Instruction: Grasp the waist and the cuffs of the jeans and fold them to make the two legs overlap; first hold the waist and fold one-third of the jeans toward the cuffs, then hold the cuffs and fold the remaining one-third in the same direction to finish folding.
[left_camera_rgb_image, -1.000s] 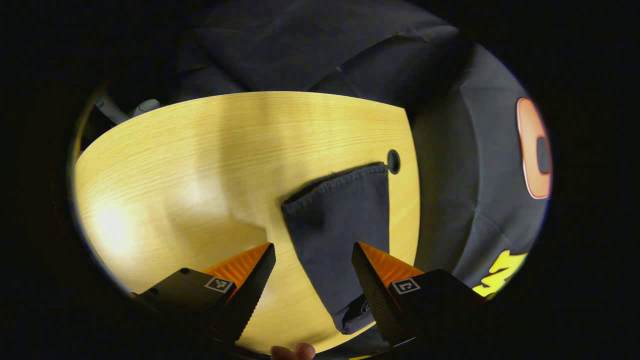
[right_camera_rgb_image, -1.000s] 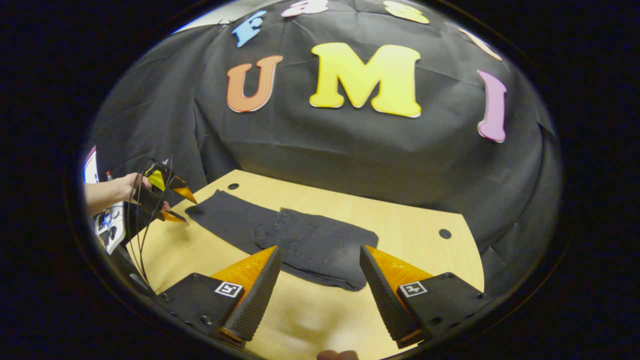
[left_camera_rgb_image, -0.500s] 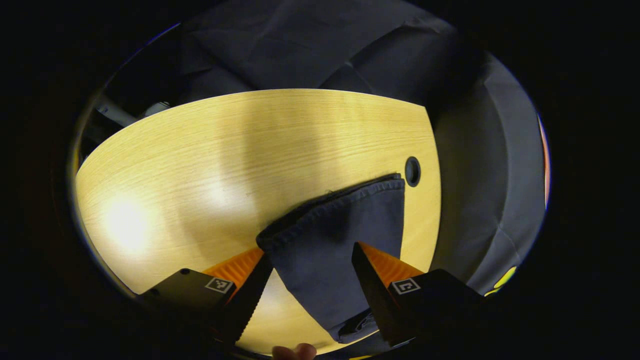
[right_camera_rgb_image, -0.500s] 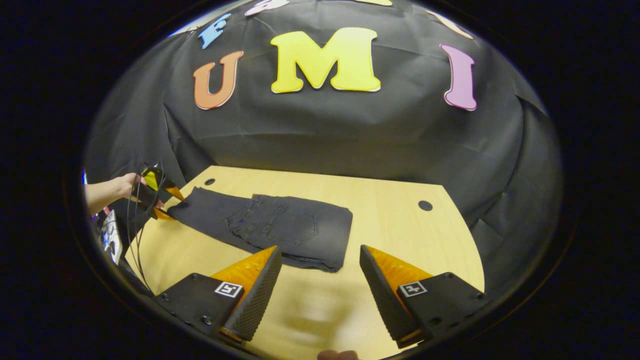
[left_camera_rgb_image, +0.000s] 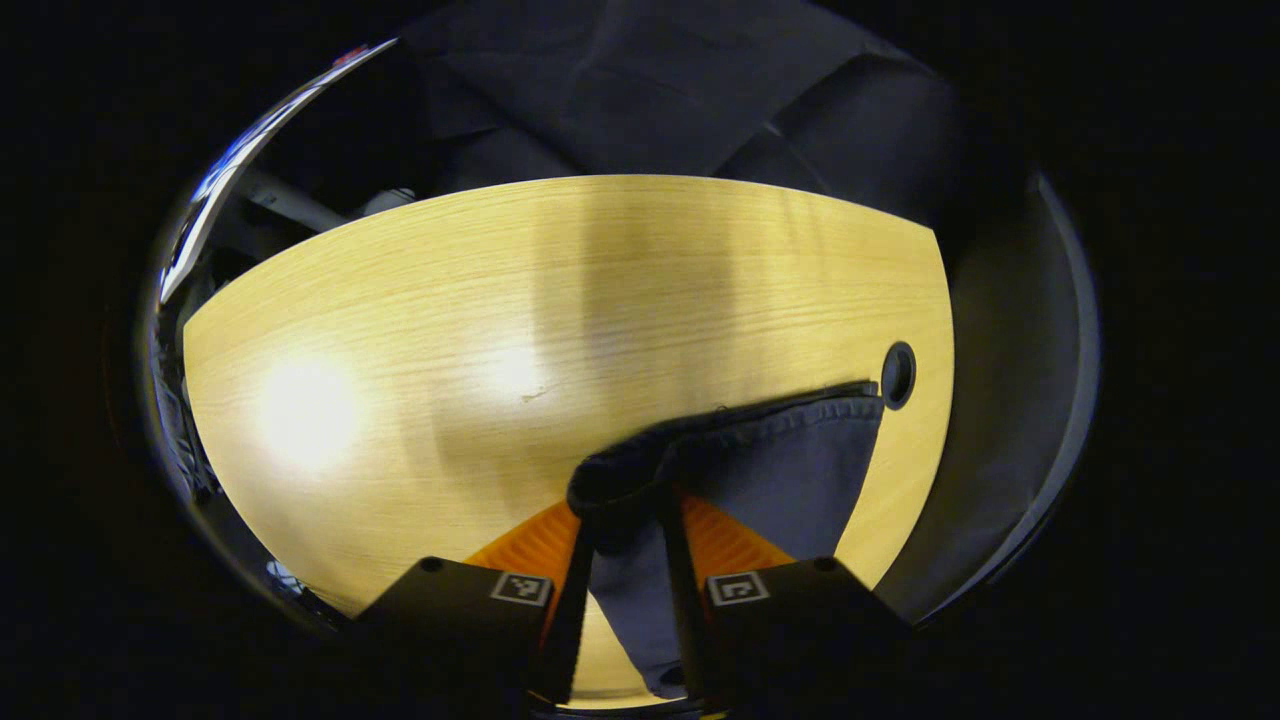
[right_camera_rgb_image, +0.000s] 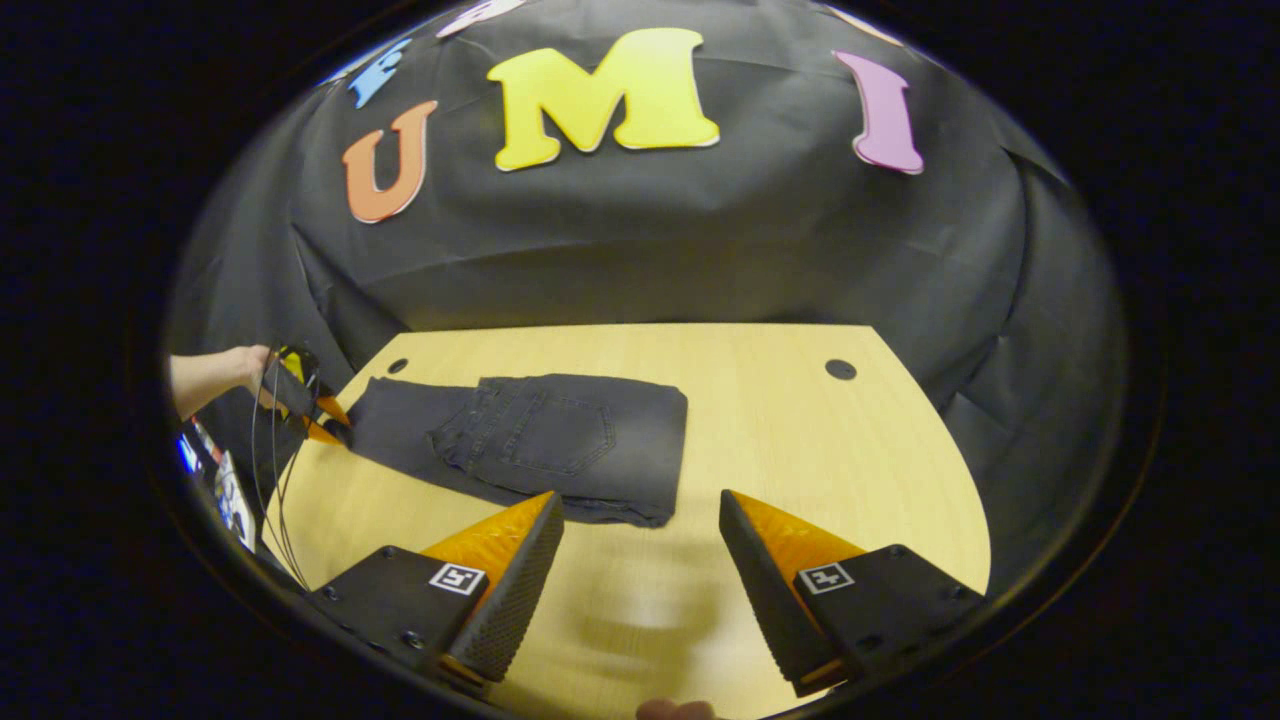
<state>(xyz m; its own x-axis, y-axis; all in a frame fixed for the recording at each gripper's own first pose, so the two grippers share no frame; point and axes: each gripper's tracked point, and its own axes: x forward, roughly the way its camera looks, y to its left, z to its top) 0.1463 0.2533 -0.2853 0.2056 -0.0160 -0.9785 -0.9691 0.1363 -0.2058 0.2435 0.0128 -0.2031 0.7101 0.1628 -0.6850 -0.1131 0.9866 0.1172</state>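
Observation:
Dark jeans lie on the wooden table, the waist part folded over the legs with a back pocket facing up. Their cuffs reach toward a round hole in the table. In the left gripper view my left gripper is shut on the near corner of the cuffs, which bunches up between the fingers. The right gripper view shows that same gripper at the far left end of the jeans, held by a hand. My right gripper hovers open above the table, just in front of the folded end.
Two round cable holes sit in the table, one by the cuffs and one at the far right. Black cloth hangs behind and beside the table. Cables trail from the left gripper at the table's left edge.
My left gripper moved onto the cuffs and shut on them, lifting the corner. My right gripper drew back from the folded waist and stayed open.

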